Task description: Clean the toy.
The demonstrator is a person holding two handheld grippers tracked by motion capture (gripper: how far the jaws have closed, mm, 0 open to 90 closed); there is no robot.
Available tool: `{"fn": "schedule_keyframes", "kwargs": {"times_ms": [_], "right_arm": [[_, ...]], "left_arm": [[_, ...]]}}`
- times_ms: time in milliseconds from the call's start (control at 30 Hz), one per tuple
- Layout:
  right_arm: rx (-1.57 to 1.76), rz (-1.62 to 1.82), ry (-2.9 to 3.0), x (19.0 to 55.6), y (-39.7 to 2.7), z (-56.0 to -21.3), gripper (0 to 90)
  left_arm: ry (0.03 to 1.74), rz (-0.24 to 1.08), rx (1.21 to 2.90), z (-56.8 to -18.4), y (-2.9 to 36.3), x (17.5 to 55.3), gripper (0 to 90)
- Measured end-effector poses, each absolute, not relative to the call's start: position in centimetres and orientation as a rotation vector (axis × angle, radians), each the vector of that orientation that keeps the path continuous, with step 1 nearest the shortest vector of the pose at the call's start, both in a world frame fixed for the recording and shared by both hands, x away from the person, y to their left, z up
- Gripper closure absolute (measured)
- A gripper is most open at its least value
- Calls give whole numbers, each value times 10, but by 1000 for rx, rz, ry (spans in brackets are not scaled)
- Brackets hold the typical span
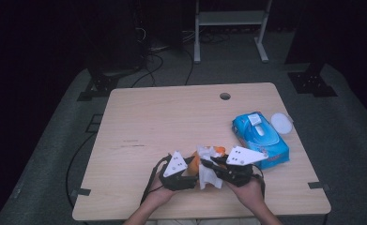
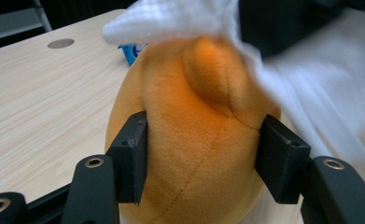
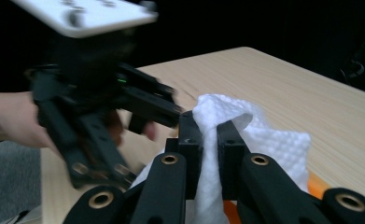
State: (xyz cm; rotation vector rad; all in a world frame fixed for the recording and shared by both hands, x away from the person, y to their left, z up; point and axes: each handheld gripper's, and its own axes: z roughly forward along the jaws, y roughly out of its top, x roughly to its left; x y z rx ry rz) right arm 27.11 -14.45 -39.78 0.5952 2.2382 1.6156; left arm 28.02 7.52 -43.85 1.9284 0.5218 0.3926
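A: Orange plush toy (image 2: 194,140) — soft, rounded, stitched seam down its body, sits at the desk's (image 1: 148,122) near edge between both hands.

B: Left gripper (image 1: 183,178)?

A: Jaws pressed on the toy's flanks, dark pads denting the fabric.

B: Right gripper (image 3: 210,133)?

A: Jaws clamped tight on a white wipe (image 3: 264,140) — dimpled, crumpled, draped over the toy's top. Blue wipe pack (image 1: 260,139) lies just beside, at the right.

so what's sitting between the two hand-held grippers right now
In the high view, the orange plush toy and a white wipe lie between them. The left hand-held gripper clamps the toy; the right hand-held gripper pinches the wipe.
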Motion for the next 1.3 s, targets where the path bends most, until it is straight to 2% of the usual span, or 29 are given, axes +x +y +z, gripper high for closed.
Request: {"fn": "schedule_keyframes", "kwargs": {"times_ms": [267, 433, 800, 1100, 1300], "right_arm": [[693, 1596, 2179, 279, -155, -400, 830], [620, 1563, 2209, 270, -140, -400, 830], [909, 1561, 2156, 303, -189, -415, 826], [783, 1563, 2187, 291, -170, -407, 826], [934, 1509, 2159, 309, -196, -418, 825]], "left_arm": [[501, 425, 1938, -439, 69, 277, 424], [489, 442, 1952, -440, 69, 273, 428], [446, 438, 1954, -442, 68, 271, 432], [444, 432, 1956, -443, 70, 271, 429], [423, 445, 1961, -443, 68, 270, 429]]}}
